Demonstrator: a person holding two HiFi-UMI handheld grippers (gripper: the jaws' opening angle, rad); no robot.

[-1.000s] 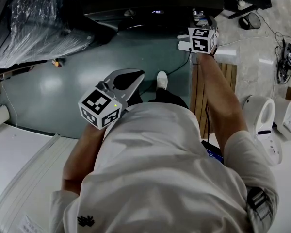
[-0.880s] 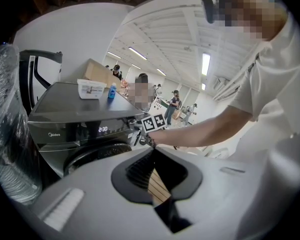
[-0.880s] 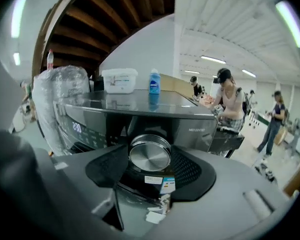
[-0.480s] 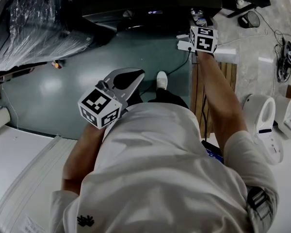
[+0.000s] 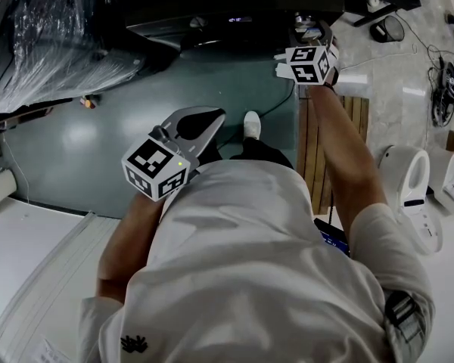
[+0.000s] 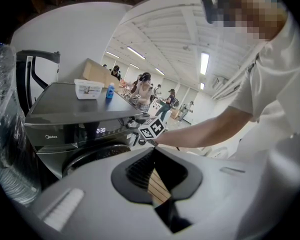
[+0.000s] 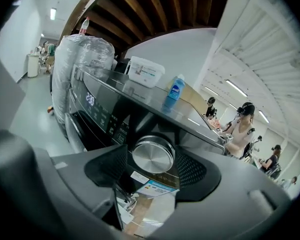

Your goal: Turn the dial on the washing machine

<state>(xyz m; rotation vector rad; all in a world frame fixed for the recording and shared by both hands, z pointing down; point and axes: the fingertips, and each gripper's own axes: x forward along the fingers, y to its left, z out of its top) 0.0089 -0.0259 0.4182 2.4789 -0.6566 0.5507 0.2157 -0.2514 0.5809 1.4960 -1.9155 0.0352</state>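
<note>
Step in hand: rotate the dial [image 7: 153, 154] on the washing machine [image 7: 102, 115].

Right gripper view: the silver dial sits at frame centre on the dark control panel, just right of the lit display [image 7: 90, 99]. The right gripper [image 7: 153, 160] has one jaw on each side of the dial. The pads look pressed against its rim, so I log it as clamped on the dial. The head view puts this gripper [image 5: 312, 36] at the upper right of the frame, hard up to the machine's front, arm stretched out.

Left gripper [image 6: 152, 151]: jaws together, nothing between them. Only wooden slats [image 6: 157, 186] show through the gap behind. In the head view it hangs at centre left [image 5: 208, 119], well apart from the machine. Not needed for this step.

How I would run the turn:
- Roll the wrist about the dial's own axis. Sideways drift would lever the pads off the rim.
- The dial's face is smooth polished metal, so I expect slip. Squeeze firmly and turn slowly.
- Watch the display for a change, as proof that the dial moves and not the pads alone.
- Avoid pushing inward. The dial may also act as a button (a guess).
- Risk: with the arm at this reach, wrist range is probably short. Regrip rather than force it.
</note>
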